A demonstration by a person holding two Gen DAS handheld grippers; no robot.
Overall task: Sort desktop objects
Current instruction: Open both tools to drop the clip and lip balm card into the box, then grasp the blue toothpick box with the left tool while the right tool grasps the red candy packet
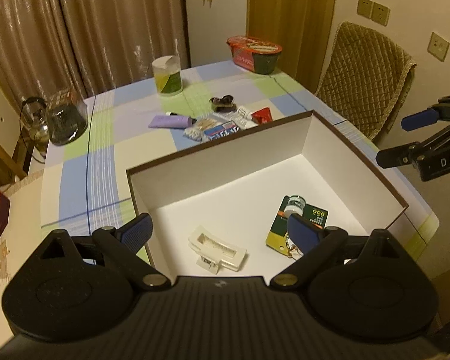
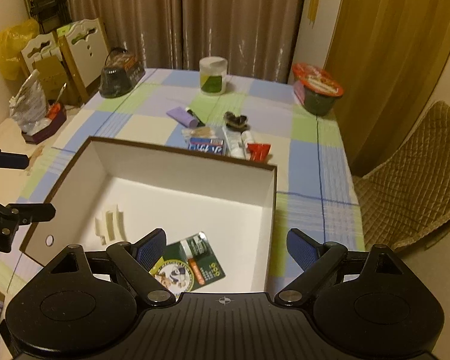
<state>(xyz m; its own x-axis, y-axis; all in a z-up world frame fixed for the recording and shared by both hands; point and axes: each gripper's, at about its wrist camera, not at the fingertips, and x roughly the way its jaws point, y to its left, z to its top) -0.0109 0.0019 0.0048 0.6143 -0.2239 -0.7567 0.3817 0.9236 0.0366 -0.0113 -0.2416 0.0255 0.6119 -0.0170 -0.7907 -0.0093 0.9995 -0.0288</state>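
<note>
A white box with a brown rim (image 1: 255, 150) (image 2: 180, 168) stands on the checked tablecloth. Inside lie a white hair clip (image 1: 216, 250) (image 2: 111, 222) and a green blister card (image 1: 297, 219) (image 2: 192, 264). My left gripper (image 1: 220, 232) (image 2: 30, 186) hovers open and empty over the box's near left side. My right gripper (image 2: 227, 248) (image 1: 403, 138) is open and empty above the near right corner. Beyond the box lie a purple tube (image 1: 172, 121) (image 2: 183, 116), a cotton swab pack (image 1: 196, 129), a blue packet (image 1: 222, 130) (image 2: 207, 145), a white tube (image 2: 234, 144), a red sachet (image 1: 262, 116) (image 2: 258, 150) and a dark hair clip (image 1: 223, 103) (image 2: 236, 121).
At the table's far side stand a lidded jar (image 1: 167, 75) (image 2: 213, 76), a red noodle bowl (image 1: 255, 54) (image 2: 318, 90) and a dark domed container (image 1: 66, 120) (image 2: 117, 79). A quilted chair (image 1: 363, 81) (image 2: 411, 177) sits at the right edge.
</note>
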